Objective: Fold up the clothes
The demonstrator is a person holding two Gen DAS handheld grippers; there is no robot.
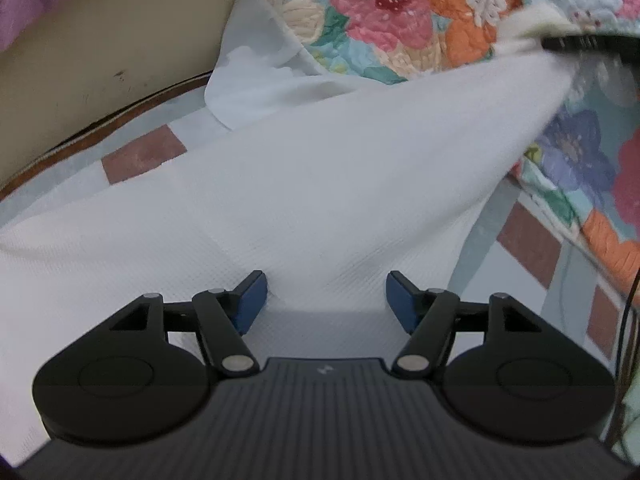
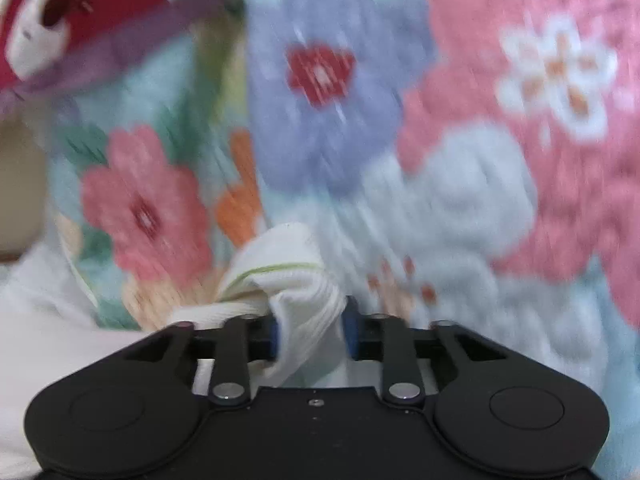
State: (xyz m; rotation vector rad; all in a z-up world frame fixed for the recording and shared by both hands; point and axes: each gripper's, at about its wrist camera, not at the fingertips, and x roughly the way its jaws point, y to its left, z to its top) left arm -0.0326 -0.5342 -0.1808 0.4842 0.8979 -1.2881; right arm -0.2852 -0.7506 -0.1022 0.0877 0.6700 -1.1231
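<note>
- Left wrist view: the left gripper (image 1: 326, 300) has its jaws spread wide with nothing pinched; the white garment (image 1: 304, 184) lies under and ahead of them, one corner pulled up toward the far right (a dark tool grips it there) before the floral quilt (image 1: 400, 20).
- Right wrist view: the right gripper (image 2: 310, 330) has its jaws clamped on a bunched fold of the white garment (image 2: 296, 280); beyond them, blurred floral quilt (image 2: 460, 160).
</note>
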